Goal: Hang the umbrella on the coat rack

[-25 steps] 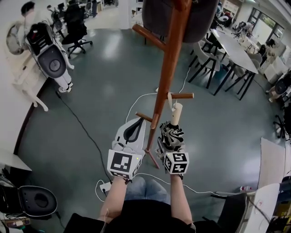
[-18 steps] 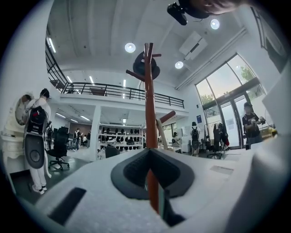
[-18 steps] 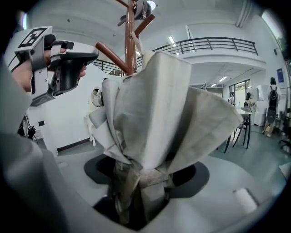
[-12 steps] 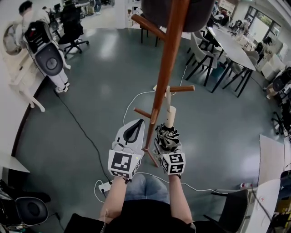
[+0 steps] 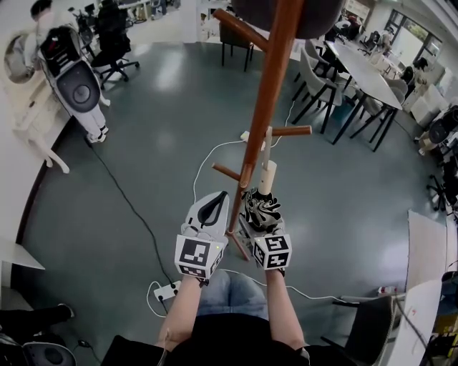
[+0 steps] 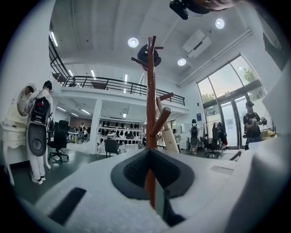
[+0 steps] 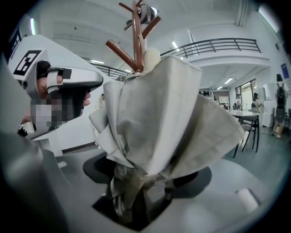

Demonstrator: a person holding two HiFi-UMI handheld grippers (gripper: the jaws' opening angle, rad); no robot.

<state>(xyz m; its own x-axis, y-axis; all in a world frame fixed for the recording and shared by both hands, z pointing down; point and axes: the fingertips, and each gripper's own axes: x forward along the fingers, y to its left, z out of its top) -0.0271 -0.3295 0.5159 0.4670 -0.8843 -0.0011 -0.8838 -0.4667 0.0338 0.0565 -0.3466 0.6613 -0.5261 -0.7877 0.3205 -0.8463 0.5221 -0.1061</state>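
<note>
The brown wooden coat rack (image 5: 261, 107) stands straight ahead of me, its pole (image 6: 151, 113) centred in the left gripper view. A folded patterned umbrella (image 5: 261, 211) hangs beside the pole, its cream handle (image 5: 267, 176) upward. Its strap runs up to a short peg (image 5: 290, 131). My right gripper (image 5: 259, 223) is opening, and the umbrella's cloth (image 7: 163, 113) still lies loosely between its jaws. My left gripper (image 5: 211, 204) is shut and holds nothing, just left of the pole.
A dark garment (image 5: 286, 14) hangs at the rack's top. A white power strip (image 5: 166, 292) and cables lie on the floor by my feet. Tables and chairs (image 5: 358, 78) fill the right side. An office chair (image 5: 114, 43) and a white machine (image 5: 75, 78) stand far left.
Both grippers have sunk beside the pole, the left one more. The umbrella came down slightly with the right gripper, and its strap stays up at the peg.
</note>
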